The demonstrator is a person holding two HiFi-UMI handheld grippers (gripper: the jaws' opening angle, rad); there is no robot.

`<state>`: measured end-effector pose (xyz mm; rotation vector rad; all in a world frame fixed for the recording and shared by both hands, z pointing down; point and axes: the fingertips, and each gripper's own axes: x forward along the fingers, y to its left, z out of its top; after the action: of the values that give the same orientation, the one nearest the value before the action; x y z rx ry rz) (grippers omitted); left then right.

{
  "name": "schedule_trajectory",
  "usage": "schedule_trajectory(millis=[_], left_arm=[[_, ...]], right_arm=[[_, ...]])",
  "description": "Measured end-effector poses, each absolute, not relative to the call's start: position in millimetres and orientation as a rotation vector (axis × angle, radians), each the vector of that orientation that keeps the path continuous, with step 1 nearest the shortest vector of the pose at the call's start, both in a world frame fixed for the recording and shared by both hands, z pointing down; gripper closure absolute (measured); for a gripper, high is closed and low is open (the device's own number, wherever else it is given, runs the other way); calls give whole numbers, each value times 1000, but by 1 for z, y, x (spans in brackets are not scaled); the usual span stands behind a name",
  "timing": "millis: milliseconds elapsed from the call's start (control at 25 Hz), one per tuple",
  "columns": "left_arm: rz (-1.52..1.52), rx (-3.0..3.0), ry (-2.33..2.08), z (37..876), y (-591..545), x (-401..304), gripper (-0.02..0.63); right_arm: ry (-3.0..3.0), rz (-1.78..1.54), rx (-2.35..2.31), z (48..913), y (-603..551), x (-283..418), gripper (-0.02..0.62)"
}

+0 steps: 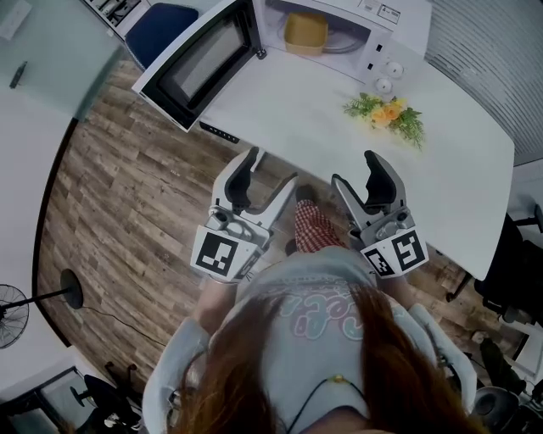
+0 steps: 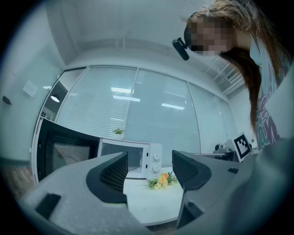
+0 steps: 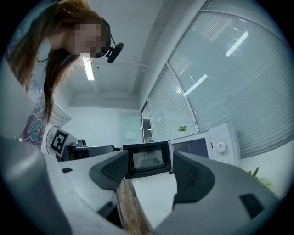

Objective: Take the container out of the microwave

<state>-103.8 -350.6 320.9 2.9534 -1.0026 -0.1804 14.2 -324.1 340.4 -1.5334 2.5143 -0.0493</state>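
The white table (image 1: 297,119) carries an open microwave (image 1: 382,47) and seemingly artificial flowers (image 1: 386,113).

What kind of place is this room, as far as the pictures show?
Probably an office, perhaps its break corner: glass walls with blinds, a blue chair, and a microwave on a white table.

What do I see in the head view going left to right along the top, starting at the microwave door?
Open microwave door → yellow container → flowers
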Motion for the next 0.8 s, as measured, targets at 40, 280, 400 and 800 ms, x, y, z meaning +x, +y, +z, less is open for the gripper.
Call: schedule_trajectory(millis=[40, 280, 400, 800], left_arm=[[-183, 2952, -1001, 321, -356, -103, 321], [-142, 2939, -1019, 331, -394, -98, 321], [-132, 2940, -1029, 332, -416, -93, 321], [-116, 2944, -992, 339, -484, -74, 321]], right_arm=[[2516, -47, -1533, 341, -329, 15, 305], [2517, -37, -1534, 340, -366, 26, 305], [2530, -40, -1533, 342, -388, 31, 305], [2563, -70, -1529, 350, -460, 39, 305]])
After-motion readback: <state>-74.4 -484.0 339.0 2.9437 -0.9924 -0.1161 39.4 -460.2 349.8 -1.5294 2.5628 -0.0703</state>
